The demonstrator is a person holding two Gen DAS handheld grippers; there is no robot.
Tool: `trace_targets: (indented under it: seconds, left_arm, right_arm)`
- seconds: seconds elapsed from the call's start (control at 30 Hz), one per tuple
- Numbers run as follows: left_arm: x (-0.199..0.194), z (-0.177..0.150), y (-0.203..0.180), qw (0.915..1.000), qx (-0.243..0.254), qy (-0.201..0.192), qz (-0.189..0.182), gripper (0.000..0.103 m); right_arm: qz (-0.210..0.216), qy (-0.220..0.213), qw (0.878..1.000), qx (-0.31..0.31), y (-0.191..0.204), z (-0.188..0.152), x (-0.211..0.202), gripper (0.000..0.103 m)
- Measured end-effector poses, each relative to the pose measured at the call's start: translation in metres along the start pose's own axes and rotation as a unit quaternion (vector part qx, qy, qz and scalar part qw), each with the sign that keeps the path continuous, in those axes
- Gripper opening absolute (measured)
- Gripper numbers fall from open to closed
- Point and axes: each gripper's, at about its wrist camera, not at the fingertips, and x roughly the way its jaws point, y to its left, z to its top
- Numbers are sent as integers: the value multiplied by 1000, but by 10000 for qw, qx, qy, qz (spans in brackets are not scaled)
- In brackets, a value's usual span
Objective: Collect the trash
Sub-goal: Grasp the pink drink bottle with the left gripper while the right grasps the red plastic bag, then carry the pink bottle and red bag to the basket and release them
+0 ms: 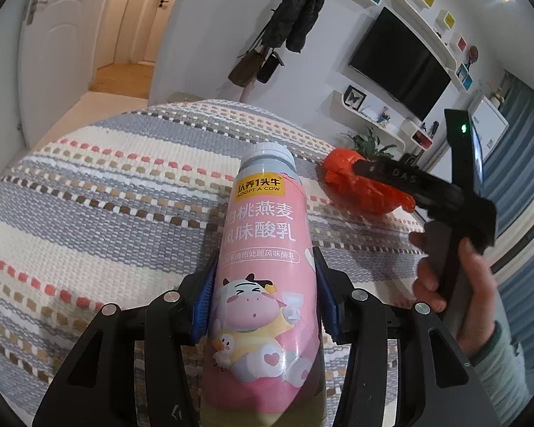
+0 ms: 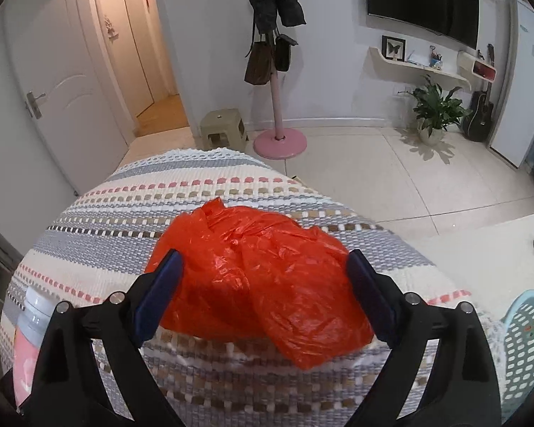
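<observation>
Pink cow-print yogurt bottle; crumpled orange bag

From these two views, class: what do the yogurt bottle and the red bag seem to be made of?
Yogurt bottle: probably plastic under a glossy printed pink sleeve, with highlights on the label and a smooth grey cap. Red bag: thin plastic film, crinkled, shiny and slightly translucent.

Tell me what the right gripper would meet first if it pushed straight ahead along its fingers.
Most likely the crumpled orange plastic bag: it lies on the striped woven cover directly between the open right gripper fingers. Depth is unclear; beyond it, only cover, then floor.
</observation>
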Motion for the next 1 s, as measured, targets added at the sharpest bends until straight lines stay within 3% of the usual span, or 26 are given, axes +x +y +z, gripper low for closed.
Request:
trace_targets:
  seconds: [0.13,0.27,0.37,0.43,0.53,0.67,0.87,1.0]
  left_arm:
    - [-1,-1,2,9998,-120,30,-133,47]
    - [-4,-5,-6,10000,59,-34,-1,46]
    - [-5,-6,-13,9997,235,-88,67,46]
    - [-5,-7,-16,9994,299,-100,114,46]
    - [-3,-6,-15,9994,298,-104,102,46]
    - [-3,-6,-13,9997,208,-89,33,46]
    - [-3,-7,-15,9997,240,-87,11,46]
    - [-12,-6,-17,9991,160,-219,-339,46]
  right_arm:
    - [-31,44,10000,-22,3,-2,6,88]
    - [-7,85,10000,-30,4,-3,8,84]
    - [21,30,9999,-133,7,-4,6,66]
    - [9,-156,9995,-287,14,-10,-2,47]
    - [147,-391,9980,-474,22,-17,-16,33]
    - [437,-441,9976,-304,17,-22,-34,28]
    - [611,-862,9940,-274,11,-27,-90,27]
    - [563,-1084,9921,-288,1,-34,-125,27]
